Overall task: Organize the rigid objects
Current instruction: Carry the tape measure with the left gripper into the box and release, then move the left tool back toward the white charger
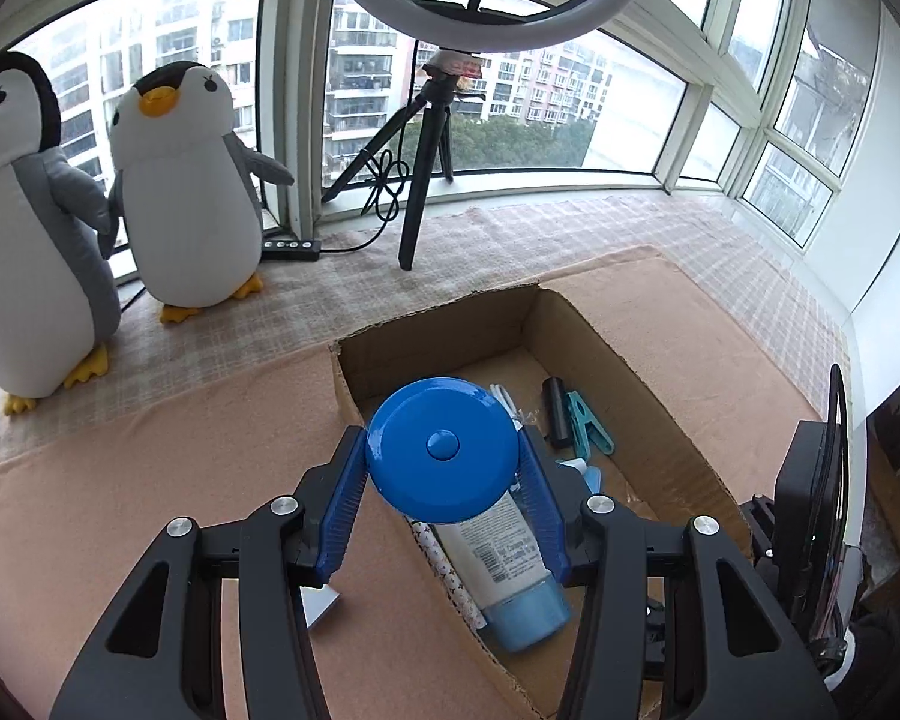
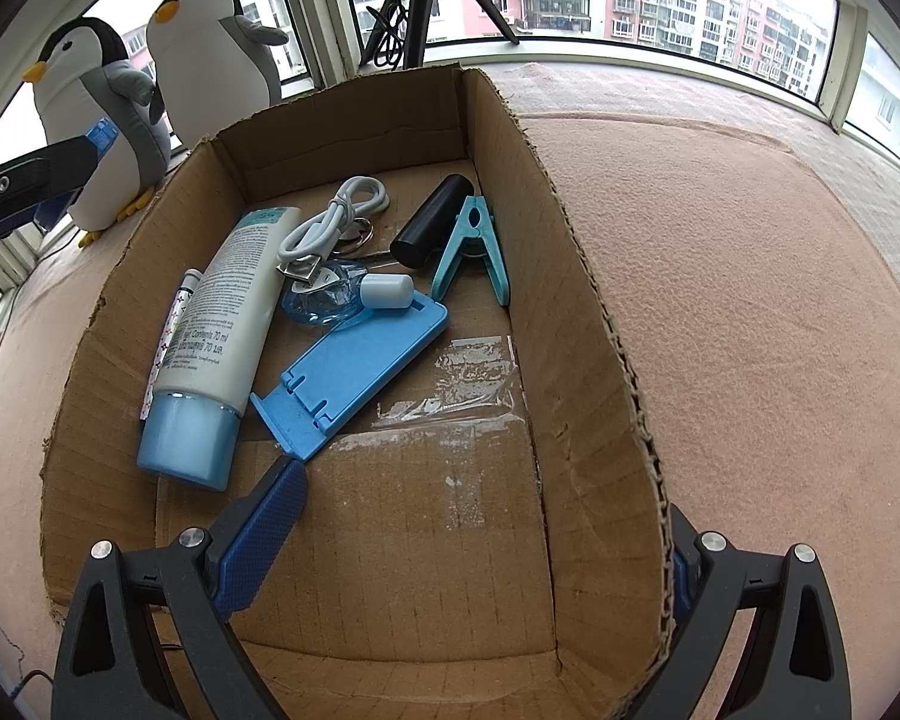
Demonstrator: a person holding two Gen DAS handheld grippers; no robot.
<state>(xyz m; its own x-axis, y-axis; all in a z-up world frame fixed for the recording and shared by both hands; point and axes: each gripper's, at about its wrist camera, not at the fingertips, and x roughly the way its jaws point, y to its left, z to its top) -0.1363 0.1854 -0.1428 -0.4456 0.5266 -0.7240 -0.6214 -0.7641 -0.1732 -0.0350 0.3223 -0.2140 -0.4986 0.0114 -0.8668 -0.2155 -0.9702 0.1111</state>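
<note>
- The blue disc (image 1: 443,449) sat clamped between the left gripper's (image 1: 444,474) pads, held above the near-left rim of the box (image 1: 648,396).
- In the box, a tube (image 2: 210,348) lay at 9 o'clock, a blue stand (image 2: 354,372) at centre, a white cable (image 2: 330,222), black cylinder (image 2: 432,219) and teal clip (image 2: 471,252) toward 12.
- The right gripper (image 2: 480,546) stood wide open, straddling the box's right wall and gripping nothing.
- Two penguins (image 1: 186,180) stood at 10 o'clock.
</note>
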